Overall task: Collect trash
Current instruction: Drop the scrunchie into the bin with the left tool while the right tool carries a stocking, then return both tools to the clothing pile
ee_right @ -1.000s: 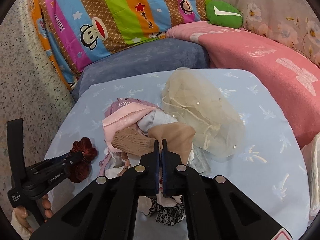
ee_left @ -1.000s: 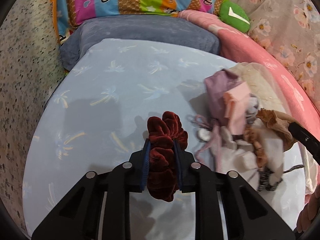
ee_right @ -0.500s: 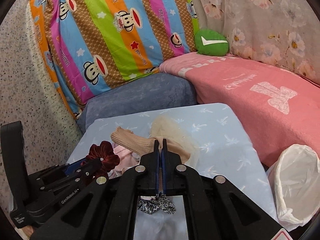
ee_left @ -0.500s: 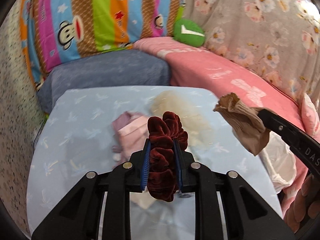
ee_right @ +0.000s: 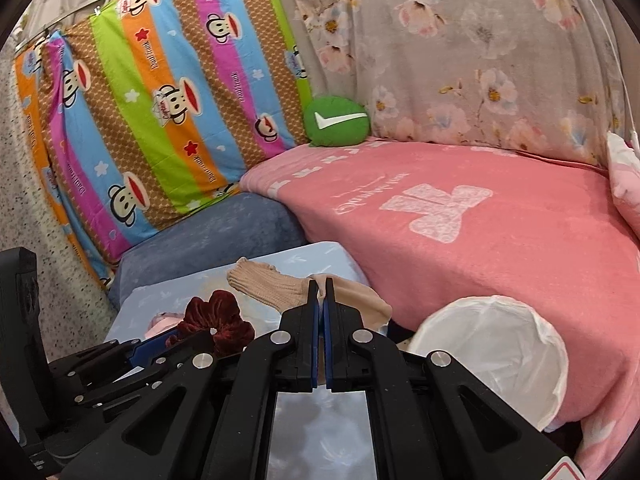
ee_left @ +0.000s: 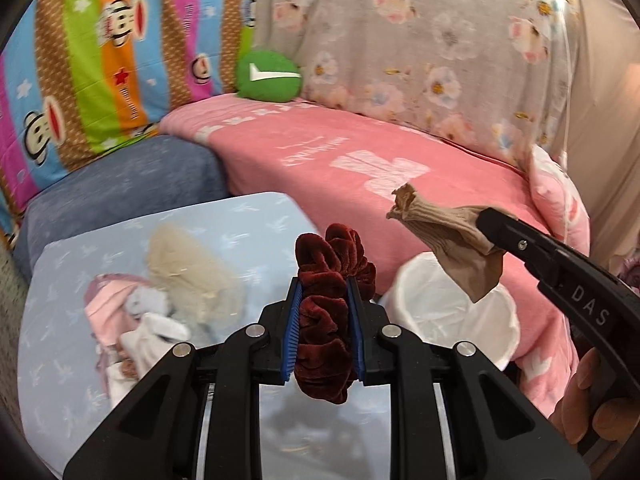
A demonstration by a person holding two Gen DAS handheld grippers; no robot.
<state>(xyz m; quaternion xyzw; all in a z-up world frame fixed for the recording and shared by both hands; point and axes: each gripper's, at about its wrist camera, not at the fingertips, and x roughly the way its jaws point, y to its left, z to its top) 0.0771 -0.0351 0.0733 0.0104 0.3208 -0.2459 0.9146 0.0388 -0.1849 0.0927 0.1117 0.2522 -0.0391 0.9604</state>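
Note:
My left gripper (ee_left: pixel 323 284) is shut on a dark red velvet scrunchie (ee_left: pixel 328 308), held in the air above the light blue table (ee_left: pixel 60 380). My right gripper (ee_right: pixel 322 286) is shut on a tan sock (ee_right: pixel 272 284); in the left wrist view that sock (ee_left: pixel 444 236) hangs from the right gripper (ee_left: pixel 486 220) over a bin lined with a white bag (ee_left: pixel 448 312). The bin (ee_right: pixel 492 344) stands low right of the table, against the pink bed. A pile of clothes and a beige tulle piece (ee_left: pixel 176 280) lies on the table.
A pink blanket (ee_right: pixel 480 216) covers the bed on the right. A grey-blue cushion (ee_right: pixel 208 232), a striped monkey-print sheet (ee_right: pixel 160 120) and a green pillow (ee_right: pixel 336 120) stand behind the table. A hand (ee_left: pixel 592 412) grips the right gripper's handle.
Both grippers have risen and swung to the right, away from the clothes pile, each carrying its item. The white-lined bin has come into view below the sock.

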